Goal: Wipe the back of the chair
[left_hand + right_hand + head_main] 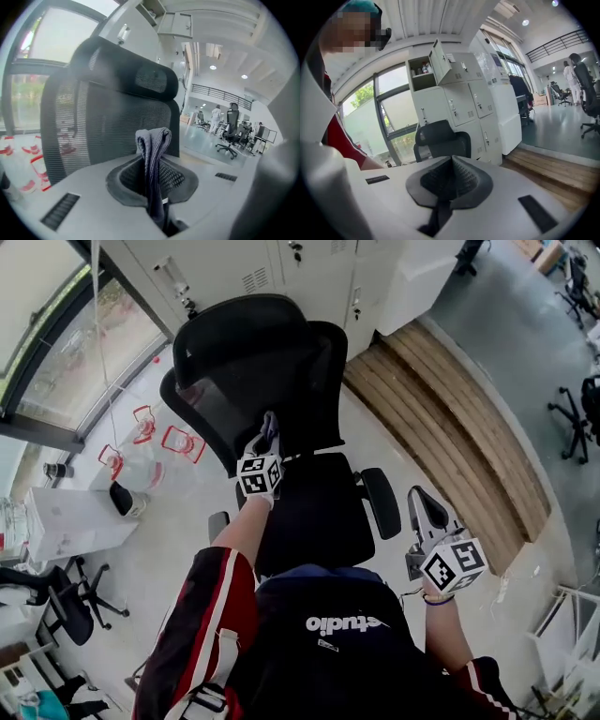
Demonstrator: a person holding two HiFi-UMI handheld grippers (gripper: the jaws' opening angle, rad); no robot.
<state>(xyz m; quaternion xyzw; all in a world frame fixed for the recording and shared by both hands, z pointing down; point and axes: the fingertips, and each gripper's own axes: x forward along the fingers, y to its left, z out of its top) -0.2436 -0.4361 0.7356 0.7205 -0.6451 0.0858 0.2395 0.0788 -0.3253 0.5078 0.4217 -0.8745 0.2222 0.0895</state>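
A black mesh office chair (272, 390) stands in front of me, its backrest (112, 122) filling the left gripper view and showing small in the right gripper view (438, 140). My left gripper (267, 432) is shut on a folded grey cloth (152, 159), which sticks up between the jaws close to the lower backrest (248, 413); whether it touches I cannot tell. My right gripper (424, 507) hangs to the right of the chair's seat (314, 507), shut with nothing in it.
White lockers (309, 277) stand behind the chair, with a window (84, 343) at the left. A wooden platform (450, 418) runs along the right. Other office chairs (572, 418) stand farther off, and a white box (75, 521) sits at the left.
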